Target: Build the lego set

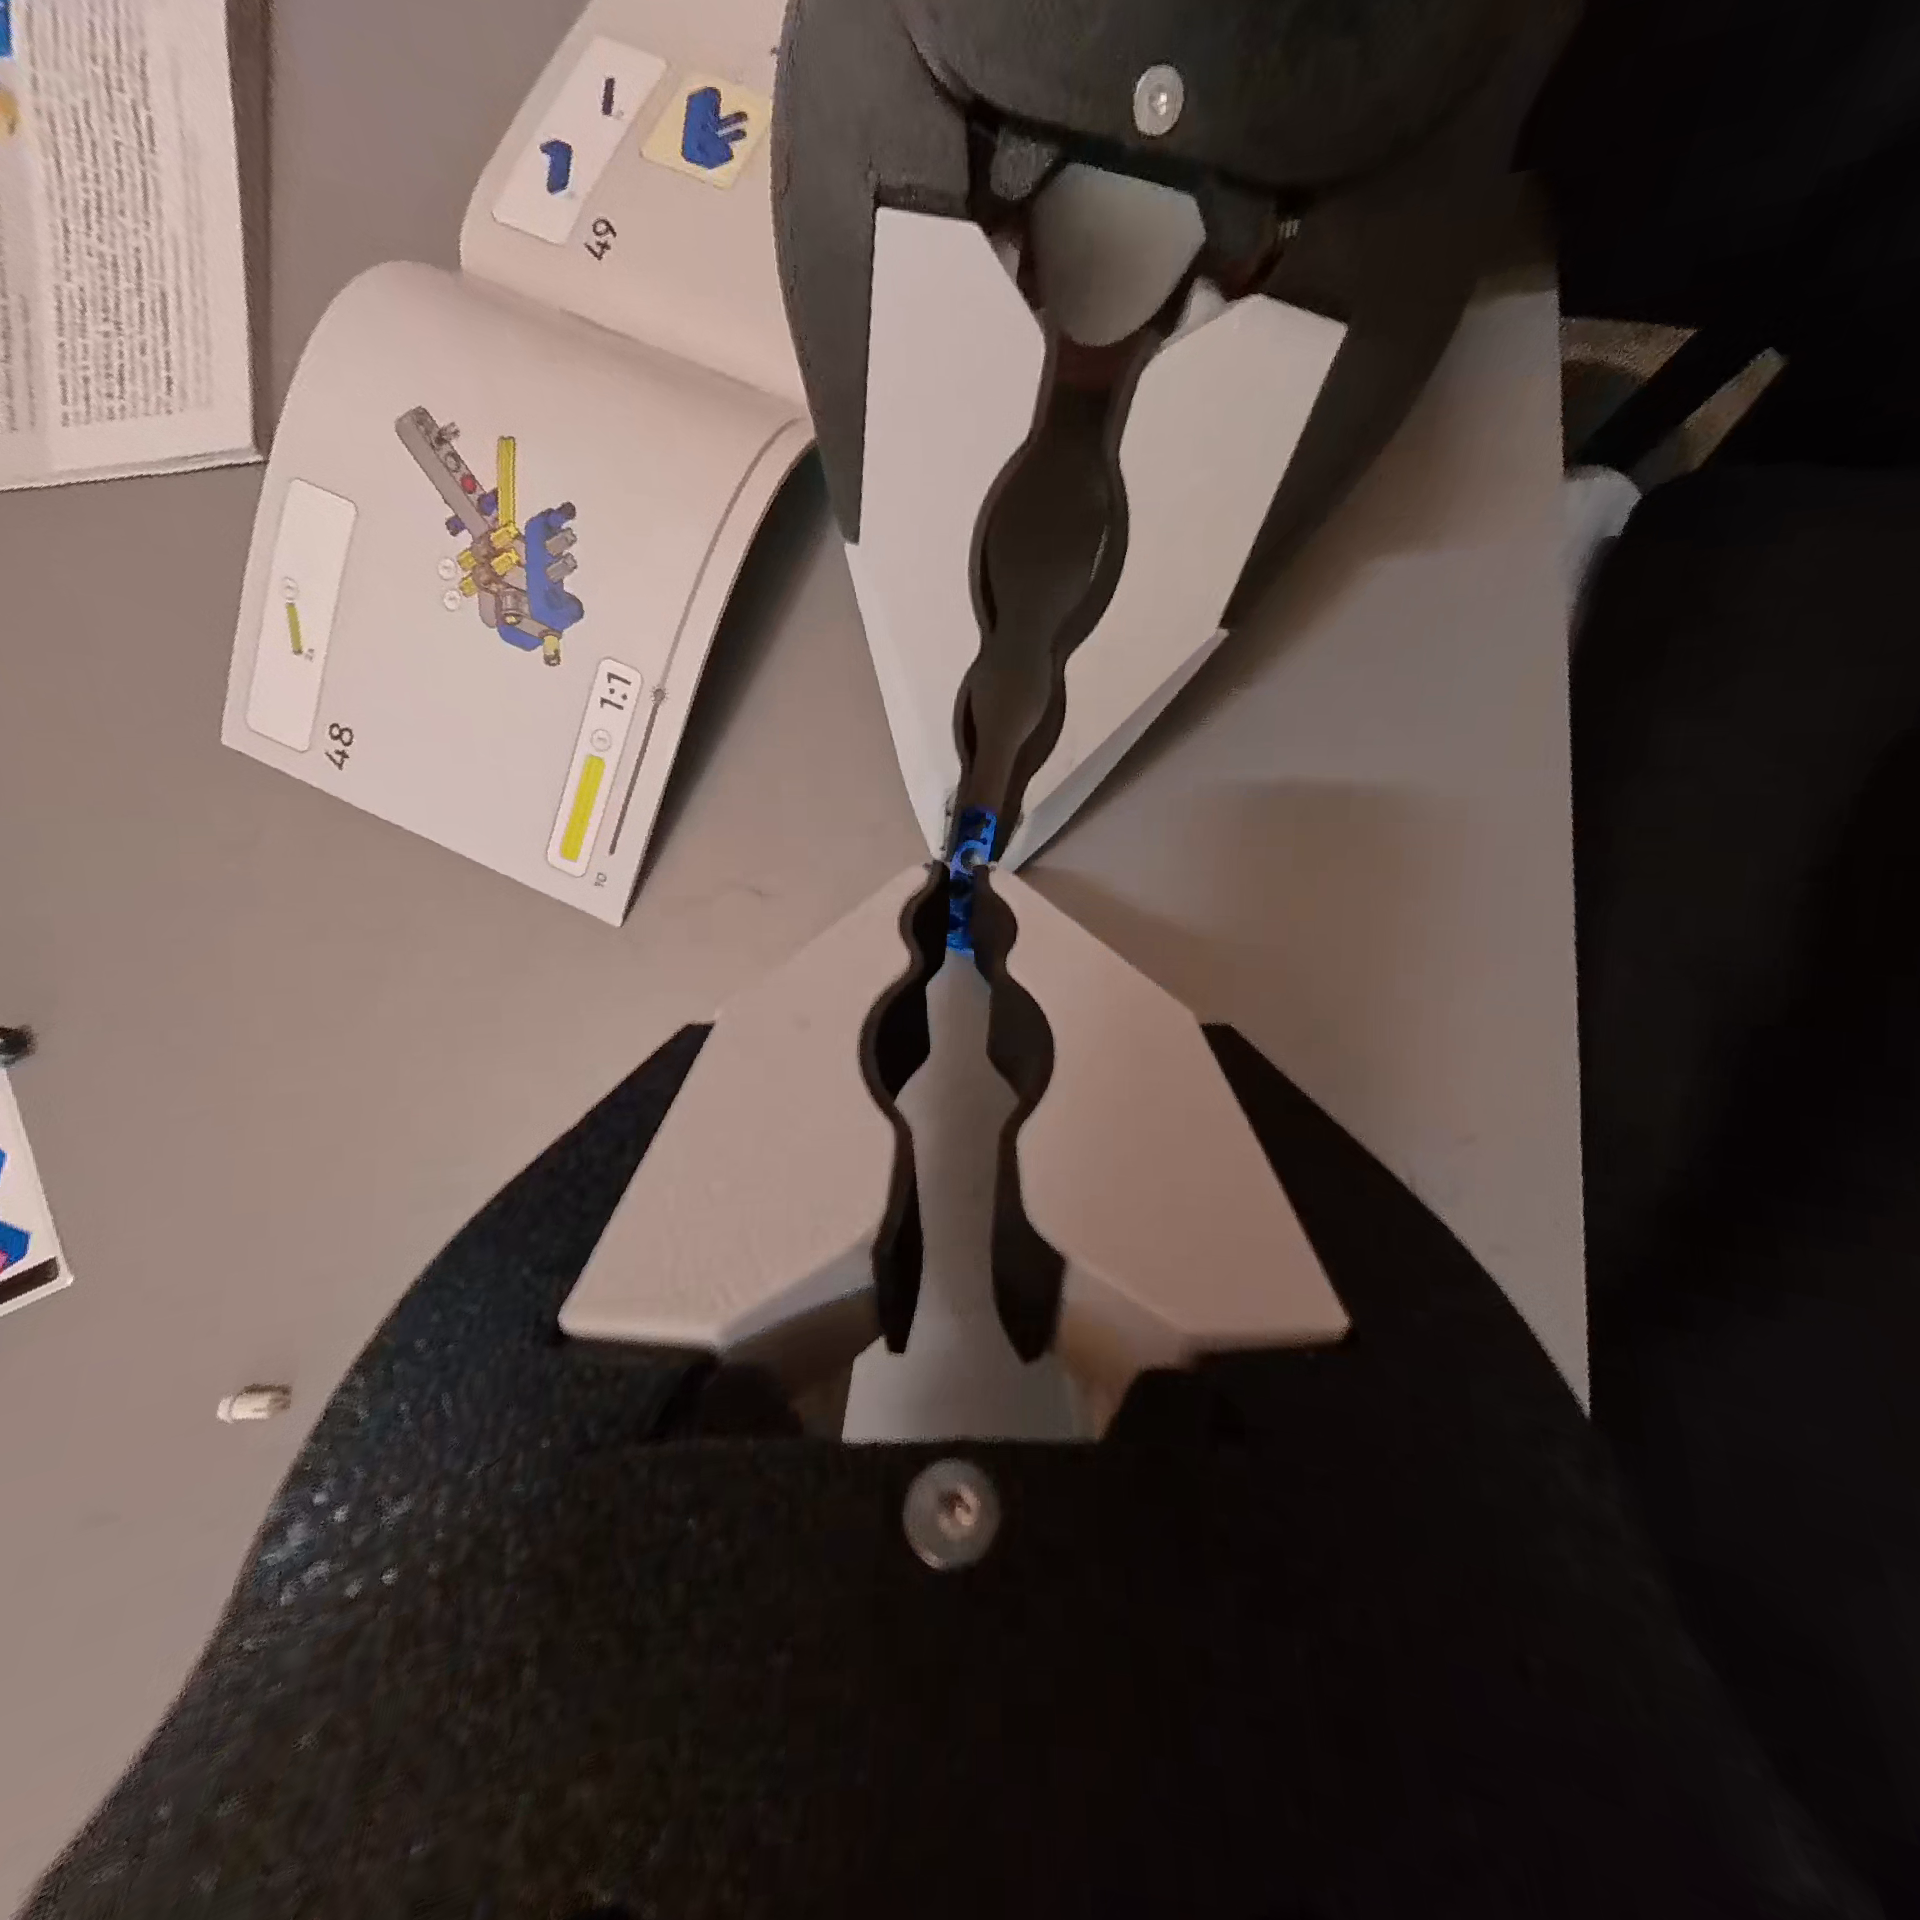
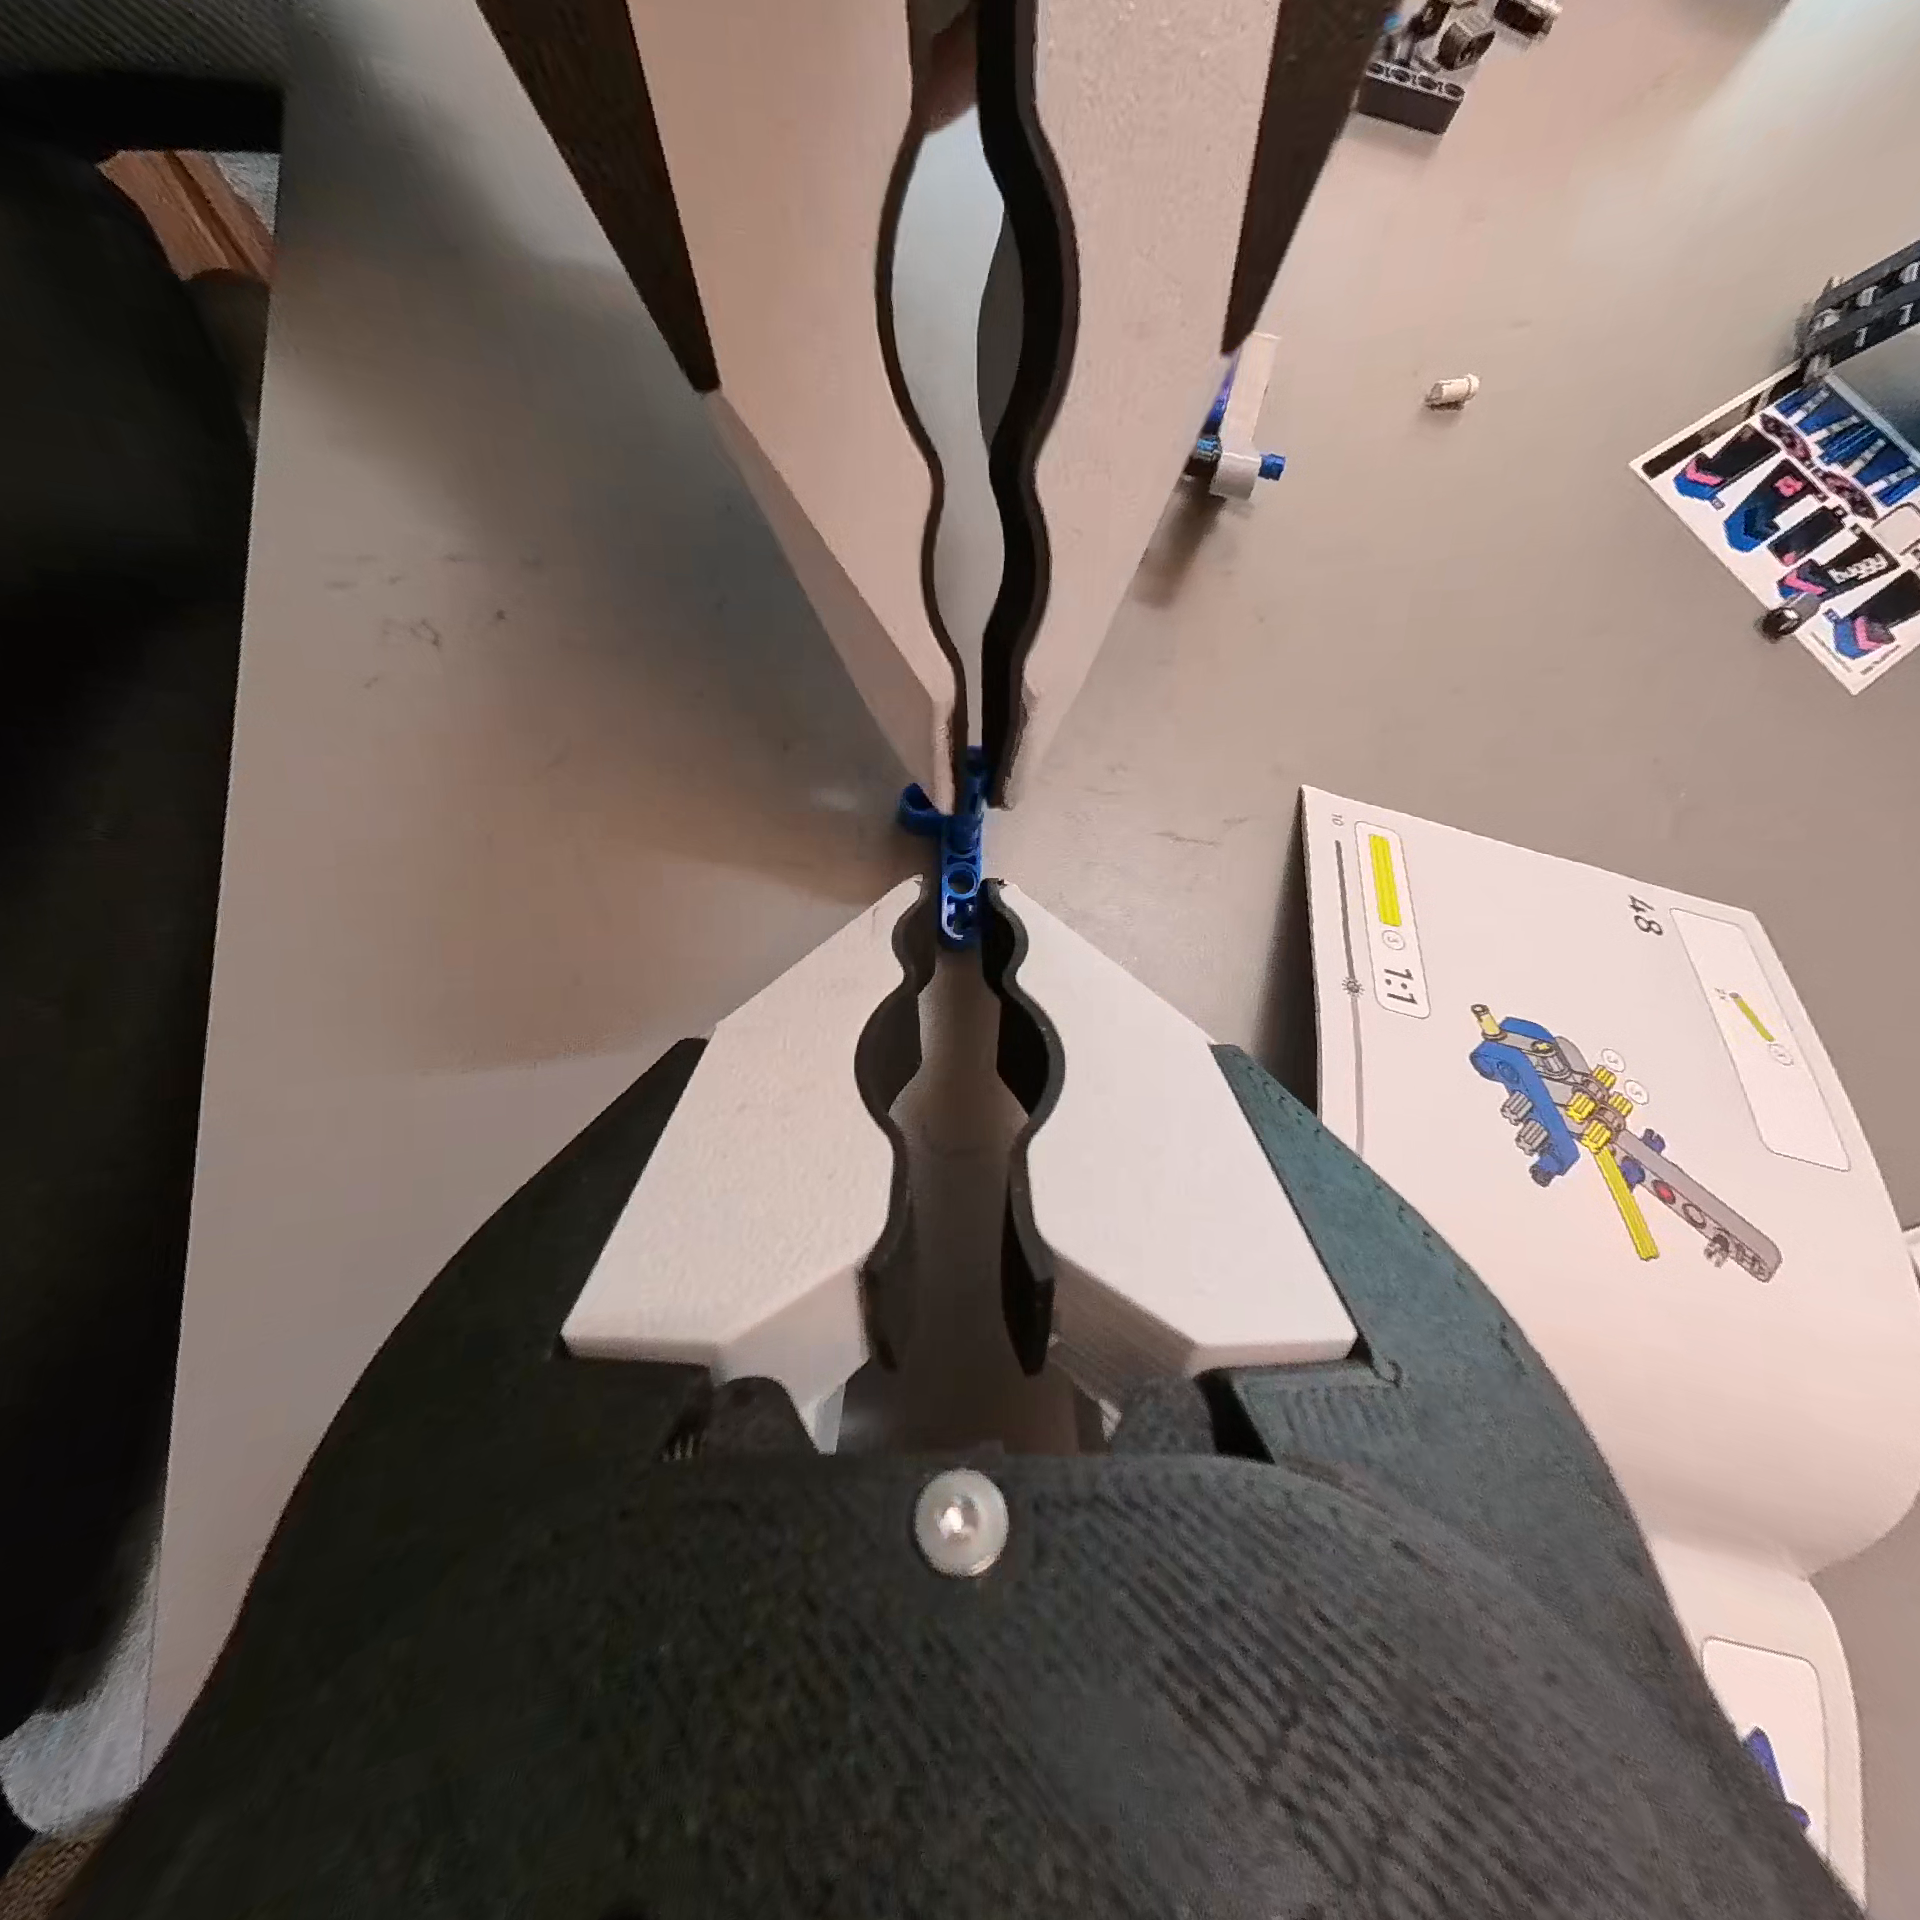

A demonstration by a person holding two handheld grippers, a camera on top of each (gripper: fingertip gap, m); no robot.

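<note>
A small blue lego piece (image 1: 971, 864) is held above the grey table (image 1: 208, 1039) between two grippers that meet tip to tip. My left gripper (image 1: 961, 914) is shut on its near end. My right gripper (image 1: 977, 805) comes in from the top of the left wrist view and is shut on its far end. In the right wrist view the blue piece (image 2: 958, 868) has a short blue stub sticking out to its left. There my right gripper (image 2: 961, 920) pinches it from below and my left gripper (image 2: 977, 774) from above.
An open instruction booklet (image 1: 468, 582) (image 2: 1558, 1091) lies beside the grippers. A sticker sheet (image 2: 1808, 520), a small white pin (image 2: 1452, 391), a white and blue part (image 2: 1242, 436) and a black assembly (image 2: 1423, 62) lie on the table. The table edge (image 2: 239, 727) is close. Left and right tips are no more than a few centimetres apart.
</note>
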